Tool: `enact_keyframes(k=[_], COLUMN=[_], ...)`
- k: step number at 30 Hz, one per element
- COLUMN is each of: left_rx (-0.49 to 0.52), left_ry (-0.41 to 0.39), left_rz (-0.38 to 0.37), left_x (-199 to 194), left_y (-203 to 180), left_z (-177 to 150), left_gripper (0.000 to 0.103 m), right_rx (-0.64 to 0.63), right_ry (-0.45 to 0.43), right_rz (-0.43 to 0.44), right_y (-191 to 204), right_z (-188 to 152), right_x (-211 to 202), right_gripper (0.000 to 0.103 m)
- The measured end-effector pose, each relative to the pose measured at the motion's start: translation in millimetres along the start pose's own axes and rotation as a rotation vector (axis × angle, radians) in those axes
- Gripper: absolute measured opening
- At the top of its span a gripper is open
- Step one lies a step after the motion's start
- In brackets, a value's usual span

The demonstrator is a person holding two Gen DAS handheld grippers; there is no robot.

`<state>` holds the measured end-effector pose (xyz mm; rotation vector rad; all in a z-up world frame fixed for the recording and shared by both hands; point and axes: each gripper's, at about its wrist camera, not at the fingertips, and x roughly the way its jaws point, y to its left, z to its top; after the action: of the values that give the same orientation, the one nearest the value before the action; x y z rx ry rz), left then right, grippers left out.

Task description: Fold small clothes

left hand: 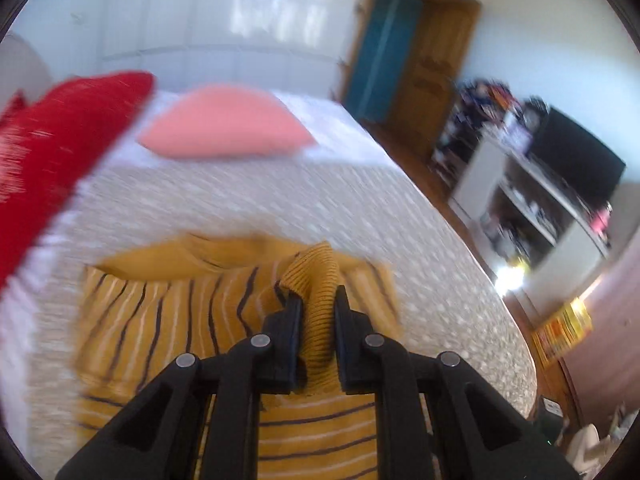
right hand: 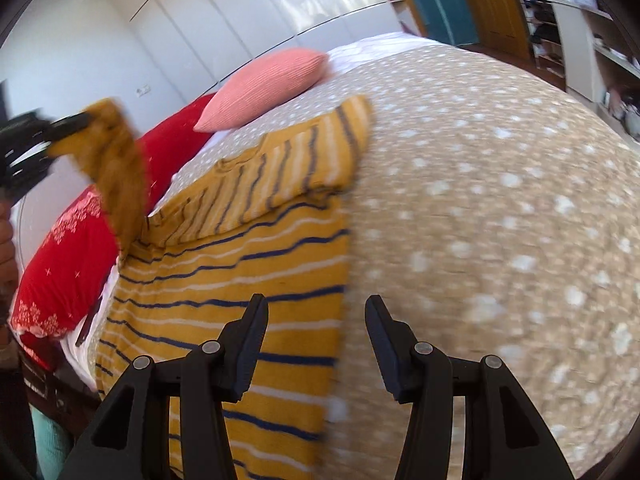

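Observation:
A small mustard-yellow striped sweater (left hand: 168,320) lies on the bed's beige dotted cover (left hand: 360,216). My left gripper (left hand: 317,300) is shut on the sweater's ribbed cuff (left hand: 316,292) and holds that sleeve lifted above the garment. The right wrist view shows the same sweater (right hand: 240,280) with its right sleeve folded across the body. My left gripper (right hand: 60,128) shows there at the far left with the lifted sleeve (right hand: 120,176) hanging from it. My right gripper (right hand: 316,312) is open and empty, hovering over the sweater's right edge.
A pink pillow (left hand: 228,124) and a red pillow (left hand: 52,152) lie at the head of the bed. White wardrobes (left hand: 220,20) stand behind. A wooden door (left hand: 432,72) and cluttered shelves (left hand: 532,196) are to the right, past the bed's edge.

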<state>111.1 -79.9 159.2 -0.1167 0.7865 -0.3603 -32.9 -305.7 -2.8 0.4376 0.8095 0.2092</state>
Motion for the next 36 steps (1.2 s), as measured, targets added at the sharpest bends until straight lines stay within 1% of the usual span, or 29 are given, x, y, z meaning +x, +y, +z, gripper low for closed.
enact_keyframes(k=[2, 3, 5, 7, 8, 9, 10, 11, 12, 13, 16, 17, 20, 22, 24, 26, 27, 28, 29, 30, 31, 33, 35, 36], left_rx=[0.013, 0.015, 0.003, -0.022, -0.025, -0.017, -0.006, 0.016, 0.029, 0.046, 0.075, 0.084, 0.083, 0.044, -0.014, -0.105, -0.143, -0.185, -0.218, -0.241, -0.268, -0.289, -0.294, -0.294], left_ry=[0.053, 0.084, 0.144, 0.179, 0.181, 0.170, 0.152, 0.117, 0.094, 0.059, -0.011, -0.033, -0.044, -0.032, -0.018, 0.014, 0.025, 0.040, 0.050, 0.056, 0.059, 0.058, 0.054, 0.055], left_rz=[-0.005, -0.013, -0.024, -0.051, -0.075, -0.075, -0.068, -0.054, -0.043, -0.016, 0.115, 0.190, 0.358, 0.420, 0.447, 0.476, 0.479, 0.479, 0.476, 0.472, 0.468, 0.470, 0.480, 0.485], left_x=[38, 57, 84, 90, 84, 77, 66, 46, 34, 14, -28, -42, -68, -81, -87, -89, -88, -86, -84, -85, -86, -86, -89, -89], left_y=[-16, -20, -24, -16, -9, -9, -5, 3, 7, 19, 51, 67, 108, 140, 168, 205, 217, 229, 238, 245, 253, 255, 255, 255], left_z=[-7, -10, -20, -27, -29, -33, -37, -41, -43, -49, -63, -71, -93, -110, -123, -139, -145, -152, -159, -163, -169, -177, -184, -185], left_gripper=[0.014, 0.016, 0.022, 0.035, 0.039, 0.047, 0.053, 0.057, 0.065, 0.071, 0.079, 0.079, 0.079, 0.079, 0.080, 0.080, 0.080, 0.080, 0.080, 0.080, 0.080, 0.080, 0.080, 0.080], right_rx=[0.024, 0.036, 0.050, 0.052, 0.047, 0.039, 0.032, 0.028, 0.025, 0.022, -0.005, -0.017, -0.040, -0.045, -0.047, -0.042, -0.042, -0.048, -0.061, -0.066, -0.059, -0.007, 0.002, -0.017], right_ry=[-0.006, -0.009, -0.012, -0.018, -0.020, -0.023, -0.027, -0.028, -0.025, -0.023, -0.018, -0.015, -0.012, -0.009, -0.006, 0.005, 0.028, 0.060, 0.103, 0.117, 0.120, 0.115, 0.091, 0.070], right_rz=[-0.004, -0.003, 0.003, -0.002, -0.009, -0.022, -0.031, -0.033, -0.029, -0.024, -0.013, -0.009, 0.000, 0.004, -0.009, -0.033, -0.044, -0.045, -0.062, -0.092, -0.108, -0.119, -0.118, -0.125], right_y=[-15, -22, -29, -31, -32, -30, -29, -26, -24, -21, -3, 3, 20, 30, 38, 44, 46, 48, 50, 49, 47, 39, 42, 47], right_z=[0, -1, -2, -1, -1, 0, 1, 2, 4, 6, 11, 13, 23, 34, 48, 63, 72, 79, 90, 97, 102, 111, 110, 106], right_x=[-6, -8, -12, -16, -17, -19, -19, -19, -18, -17, -11, -8, 5, 17, 32, 50, 63, 76, 93, 105, 113, 121, 115, 108], right_gripper=[0.055, 0.055, 0.055, 0.055, 0.056, 0.058, 0.061, 0.061, 0.061, 0.061, 0.061, 0.061, 0.061, 0.061, 0.061, 0.061, 0.057, 0.035, 0.021, 0.021, 0.017, 0.017, 0.021, 0.023])
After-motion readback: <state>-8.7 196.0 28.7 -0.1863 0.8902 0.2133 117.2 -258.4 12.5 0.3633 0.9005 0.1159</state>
